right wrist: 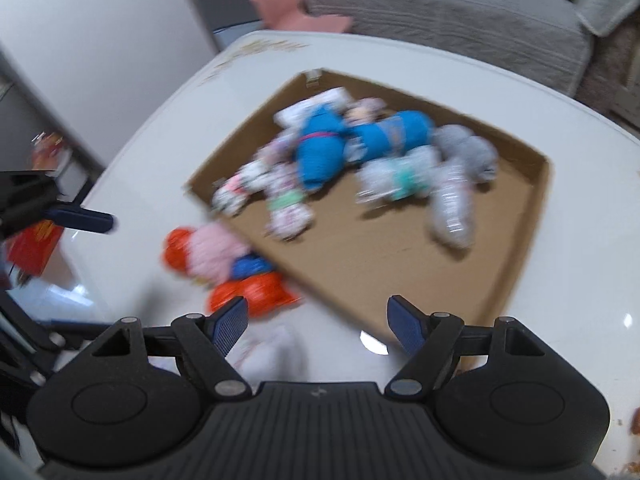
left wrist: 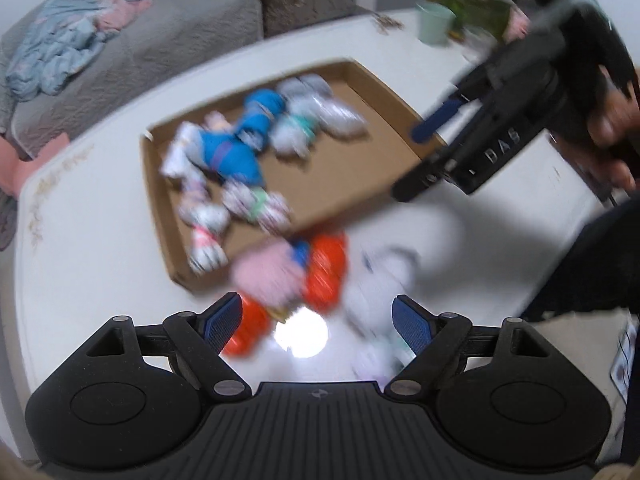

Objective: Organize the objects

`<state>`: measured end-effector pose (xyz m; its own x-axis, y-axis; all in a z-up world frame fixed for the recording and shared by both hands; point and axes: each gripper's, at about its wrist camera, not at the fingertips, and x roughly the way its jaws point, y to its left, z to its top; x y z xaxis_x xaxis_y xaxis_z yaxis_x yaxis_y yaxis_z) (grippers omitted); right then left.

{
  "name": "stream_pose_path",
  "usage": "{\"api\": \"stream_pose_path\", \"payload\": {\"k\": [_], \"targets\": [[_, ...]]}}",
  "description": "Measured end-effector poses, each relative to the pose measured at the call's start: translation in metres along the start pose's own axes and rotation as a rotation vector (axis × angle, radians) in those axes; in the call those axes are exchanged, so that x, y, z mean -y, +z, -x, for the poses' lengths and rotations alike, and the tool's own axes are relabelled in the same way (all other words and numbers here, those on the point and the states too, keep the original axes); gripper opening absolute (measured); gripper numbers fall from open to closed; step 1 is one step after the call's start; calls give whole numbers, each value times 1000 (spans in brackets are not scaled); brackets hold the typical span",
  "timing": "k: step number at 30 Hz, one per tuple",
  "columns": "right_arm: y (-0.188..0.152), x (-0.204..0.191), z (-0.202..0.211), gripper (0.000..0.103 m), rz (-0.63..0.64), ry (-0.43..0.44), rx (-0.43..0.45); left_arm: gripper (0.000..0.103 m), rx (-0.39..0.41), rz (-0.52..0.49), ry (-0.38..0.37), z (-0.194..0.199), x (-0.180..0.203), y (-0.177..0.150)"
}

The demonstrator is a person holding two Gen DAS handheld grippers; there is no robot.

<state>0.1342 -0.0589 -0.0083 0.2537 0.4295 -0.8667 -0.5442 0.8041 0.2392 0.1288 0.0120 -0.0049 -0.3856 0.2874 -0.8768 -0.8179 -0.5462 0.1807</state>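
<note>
A shallow cardboard tray (left wrist: 360,168) (right wrist: 400,264) on the white table holds several rolled sock bundles, blue (left wrist: 248,148) (right wrist: 320,156), grey (right wrist: 468,152) and white patterned. Outside the tray's near edge lie a pink bundle (left wrist: 268,276) (right wrist: 212,252), orange bundles (left wrist: 326,268) (right wrist: 256,292) and a white bundle (left wrist: 380,284). My left gripper (left wrist: 318,320) is open and empty, just short of these loose bundles. My right gripper (right wrist: 316,320) is open and empty over the tray's near corner; it also shows in the left wrist view (left wrist: 480,128). Both views are motion-blurred.
A grey sofa (left wrist: 140,52) (right wrist: 460,12) with crumpled clothes stands behind the table. A pale green cup (left wrist: 434,22) and a plant are at the table's far right. A pink chair (right wrist: 288,4) stands by the sofa. A red box (right wrist: 32,248) sits at the left.
</note>
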Motion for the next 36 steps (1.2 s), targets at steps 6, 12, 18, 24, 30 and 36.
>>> {"api": "stream_pose_path", "payload": {"k": [6, 12, 18, 24, 30, 36], "targets": [[-31, -43, 1, 72, 282, 50, 31, 86, -68, -15, -38, -17, 24, -29], [-43, -48, -6, 66, 430, 83, 44, 86, -147, 16, -29, -46, 30, -43], [-51, -65, -23, 58, 566, 125, 6, 86, -184, 38, -2, -65, 28, -51], [-56, -76, -43, 55, 641, 120, -49, 85, -169, 52, 22, -74, 28, -53], [-51, -77, -55, 52, 654, 99, -60, 76, -159, 68, 29, -81, 26, -55], [-51, -75, -67, 46, 668, 42, -103, 60, -171, 62, 28, -89, 24, -57]]}}
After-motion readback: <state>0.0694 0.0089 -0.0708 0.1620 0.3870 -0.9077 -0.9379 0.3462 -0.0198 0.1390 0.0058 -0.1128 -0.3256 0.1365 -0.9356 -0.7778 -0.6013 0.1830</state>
